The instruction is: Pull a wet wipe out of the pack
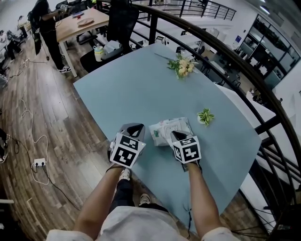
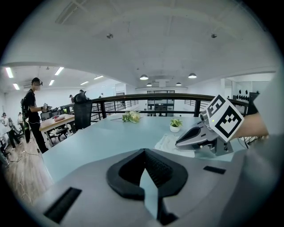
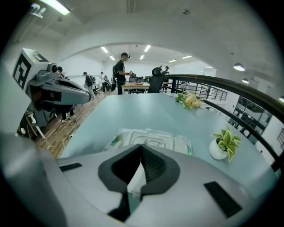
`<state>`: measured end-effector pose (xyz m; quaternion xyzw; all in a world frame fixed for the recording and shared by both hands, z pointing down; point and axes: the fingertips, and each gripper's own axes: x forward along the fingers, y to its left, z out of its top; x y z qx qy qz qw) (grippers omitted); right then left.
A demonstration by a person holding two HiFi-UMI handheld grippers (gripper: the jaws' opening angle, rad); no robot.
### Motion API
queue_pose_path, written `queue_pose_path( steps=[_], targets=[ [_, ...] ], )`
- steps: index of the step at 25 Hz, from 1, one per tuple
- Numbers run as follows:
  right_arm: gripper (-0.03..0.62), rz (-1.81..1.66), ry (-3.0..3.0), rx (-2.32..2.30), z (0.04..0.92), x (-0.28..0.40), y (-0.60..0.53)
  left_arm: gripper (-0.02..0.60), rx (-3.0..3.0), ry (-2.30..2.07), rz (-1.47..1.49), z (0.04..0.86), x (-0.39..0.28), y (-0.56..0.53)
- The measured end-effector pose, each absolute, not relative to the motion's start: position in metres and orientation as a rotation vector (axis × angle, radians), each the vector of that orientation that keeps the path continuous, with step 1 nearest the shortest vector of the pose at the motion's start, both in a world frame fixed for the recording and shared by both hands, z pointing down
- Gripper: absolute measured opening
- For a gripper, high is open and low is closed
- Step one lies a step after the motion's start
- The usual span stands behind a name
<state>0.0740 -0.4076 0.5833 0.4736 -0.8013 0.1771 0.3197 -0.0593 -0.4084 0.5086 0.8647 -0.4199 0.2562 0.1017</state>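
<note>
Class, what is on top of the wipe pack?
The right tongs hang over the near edge of the pack, shut on what looks like a white wipe. The pack's near part is hidden under them.

Place: an open-plan office.
Furniture: a blue desk, a wooden desk, black office chairs.
Edge: a black railing.
Ceiling: strip lights.
People: a person standing.
</note>
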Motion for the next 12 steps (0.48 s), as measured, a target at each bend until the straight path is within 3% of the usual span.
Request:
queue_pose_path(
  steps=[12],
  targets=[
    [0.008,0.489,-2.133,1.333,0.558,0.082,-0.414,-0.006,2.606,-1.192,0.762,0.488,-0.046,-0.417]
  ],
)
